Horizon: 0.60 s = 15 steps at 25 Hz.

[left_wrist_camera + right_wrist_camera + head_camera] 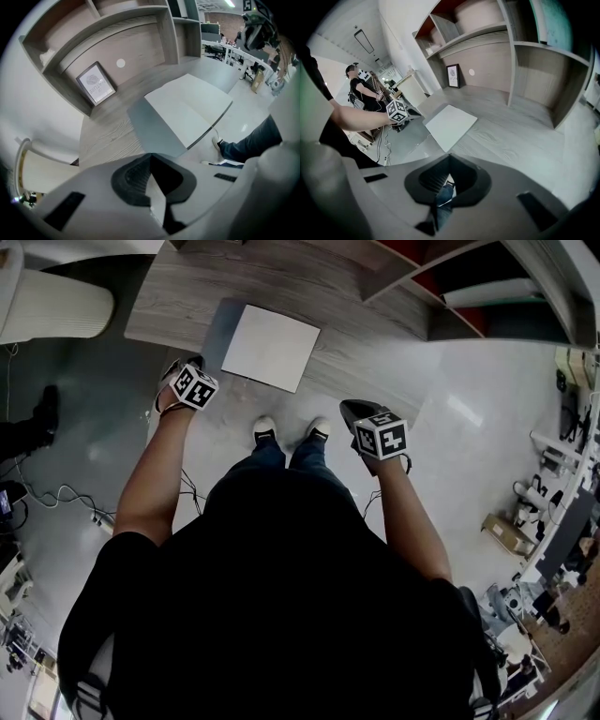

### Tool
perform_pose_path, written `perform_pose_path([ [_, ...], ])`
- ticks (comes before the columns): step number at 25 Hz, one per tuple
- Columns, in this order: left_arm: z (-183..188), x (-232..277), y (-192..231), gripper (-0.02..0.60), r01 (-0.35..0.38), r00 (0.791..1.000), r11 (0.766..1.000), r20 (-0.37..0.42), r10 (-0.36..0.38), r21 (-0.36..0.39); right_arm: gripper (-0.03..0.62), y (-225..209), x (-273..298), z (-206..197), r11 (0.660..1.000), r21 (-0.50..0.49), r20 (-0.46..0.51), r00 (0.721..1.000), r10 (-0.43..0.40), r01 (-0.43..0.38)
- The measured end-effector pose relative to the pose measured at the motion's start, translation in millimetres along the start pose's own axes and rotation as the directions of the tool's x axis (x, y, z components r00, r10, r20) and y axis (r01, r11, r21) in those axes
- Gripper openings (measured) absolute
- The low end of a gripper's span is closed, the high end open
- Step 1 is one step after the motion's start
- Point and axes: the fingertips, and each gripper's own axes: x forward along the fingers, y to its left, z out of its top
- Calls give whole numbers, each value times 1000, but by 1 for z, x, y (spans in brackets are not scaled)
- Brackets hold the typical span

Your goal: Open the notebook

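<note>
The notebook (272,346) lies flat on the wood-grain table (178,296), near its front edge. It shows a white face, and a grey panel (153,127) lies flat along its left side. In the right gripper view the notebook (451,123) is ahead and a little left. My left gripper (185,367) hovers just left of the notebook at the table edge, jaws shut and empty. My right gripper (356,413) hangs off the table, to the right of and nearer than the notebook, also shut on nothing. Neither gripper touches it.
A framed picture (95,84) leans against the back panel under wooden shelves (543,51). The person's shoes (291,430) stand on the grey floor below the table edge. Cables (56,495) trail on the floor at left, and a white cylinder (56,306) stands far left.
</note>
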Motion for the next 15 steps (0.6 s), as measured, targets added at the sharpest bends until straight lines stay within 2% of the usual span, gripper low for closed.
perform_pose_path([
  [15,17,-53,-14,12,-43,998,997,36,46,-60,2,-14,-41,24,997,-68,88,996,-14,20],
])
